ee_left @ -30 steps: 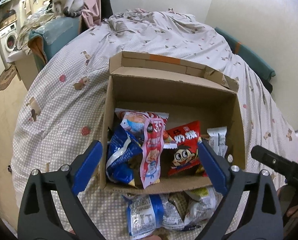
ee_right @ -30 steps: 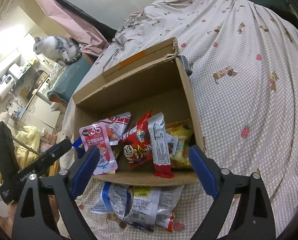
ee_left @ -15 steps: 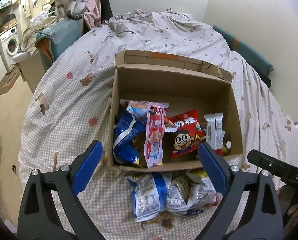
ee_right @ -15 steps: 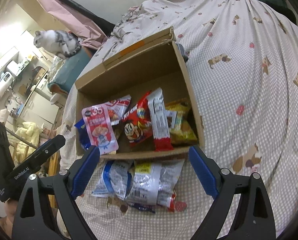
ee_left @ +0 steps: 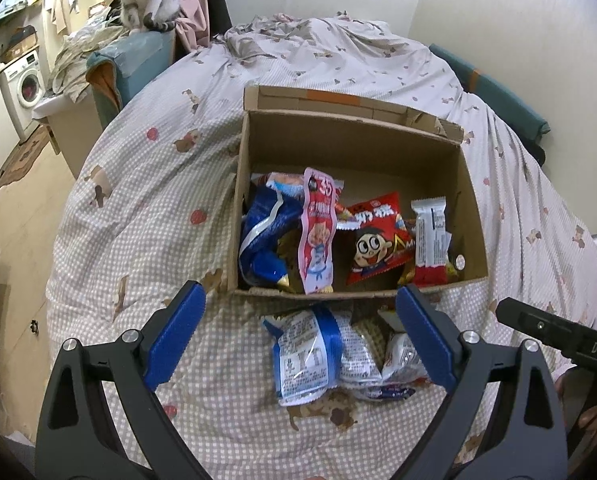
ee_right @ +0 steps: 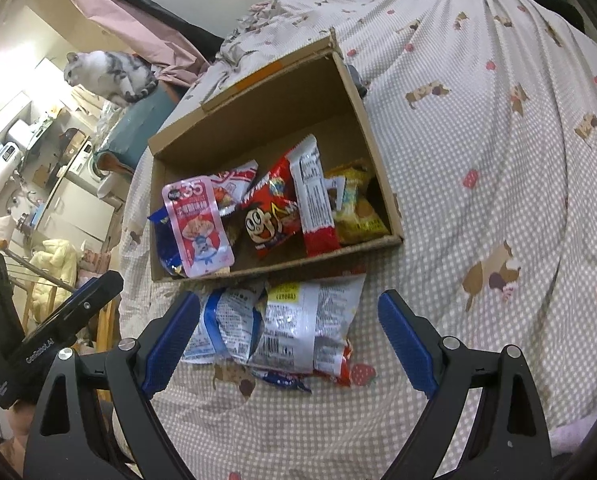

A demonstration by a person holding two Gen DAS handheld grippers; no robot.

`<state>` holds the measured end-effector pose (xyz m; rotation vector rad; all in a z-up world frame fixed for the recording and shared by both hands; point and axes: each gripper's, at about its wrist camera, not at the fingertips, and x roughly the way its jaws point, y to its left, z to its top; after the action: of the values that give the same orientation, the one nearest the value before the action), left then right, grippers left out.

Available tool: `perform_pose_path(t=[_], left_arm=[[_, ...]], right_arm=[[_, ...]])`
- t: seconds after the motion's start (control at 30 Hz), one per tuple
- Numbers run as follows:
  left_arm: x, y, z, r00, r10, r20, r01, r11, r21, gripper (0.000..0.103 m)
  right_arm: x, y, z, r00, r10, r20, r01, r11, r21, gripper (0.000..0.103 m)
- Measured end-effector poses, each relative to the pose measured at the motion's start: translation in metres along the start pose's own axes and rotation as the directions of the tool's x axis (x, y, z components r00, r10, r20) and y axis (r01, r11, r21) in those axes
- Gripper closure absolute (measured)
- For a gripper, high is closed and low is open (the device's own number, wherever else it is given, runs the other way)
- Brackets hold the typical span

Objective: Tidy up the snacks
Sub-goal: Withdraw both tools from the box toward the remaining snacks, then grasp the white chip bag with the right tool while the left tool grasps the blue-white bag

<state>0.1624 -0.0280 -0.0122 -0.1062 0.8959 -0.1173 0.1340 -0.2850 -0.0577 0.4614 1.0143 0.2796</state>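
Both claws have drawn back from the box over the last second, and the pile of packets lying on the bedspread, which a moment ago sat half hidden at the bottom edge of each view, now lies fully in sight between the blue pads. The left gripper stands wide and empty, its pads apart on either side of the blue-and-white snack packet, which lies just ahead of and below the fingertips; the silver packets beside it sit toward the right-hand pad. The right gripper is likewise spread wide with nothing in it, and the silver packet with a barcode lies directly between its pads, a red-edged packet peeking out under it. I judge that the retreat sets up the next pick: these loose packets are the ones not yet stowed. Just beyond the pile, touching or nearly touching it, stands the cardboard box, open-topped, with its near wall facing the claws. Inside, left to right in the left view, lean a blue packet, a pink pouch, a red cartoon-face bag and a white-and-red bar; the right view also shows a yellow packet in the right-hand corner. Farther off, a cat sits on a teal cushion past the bedspread.
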Motion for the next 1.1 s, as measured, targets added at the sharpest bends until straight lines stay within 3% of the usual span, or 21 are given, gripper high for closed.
perform_pose_path(t=[0.53,0.73,1.1], left_arm=[[0.007,0.013,-0.031,0.993,0.036,-0.111,-0.042,0.998,-0.052,0.008],[0.013,0.025,-0.036,0.988,0.056,-0.146,-0.071,0.992,-0.102,0.008],[0.028,0.033,-0.036,0.978,0.068,-0.195,-0.098,0.984,-0.149,0.008]], right_arm=[[0.009,-0.016,-0.02,0.996,-0.037,-0.085,0.04,0.999,0.034,0.01],[0.012,-0.03,-0.018,0.995,0.02,-0.1,-0.006,0.991,0.132,0.01],[0.07,-0.025,-0.013,0.971,0.005,-0.239,0.034,0.987,0.156,0.01]])
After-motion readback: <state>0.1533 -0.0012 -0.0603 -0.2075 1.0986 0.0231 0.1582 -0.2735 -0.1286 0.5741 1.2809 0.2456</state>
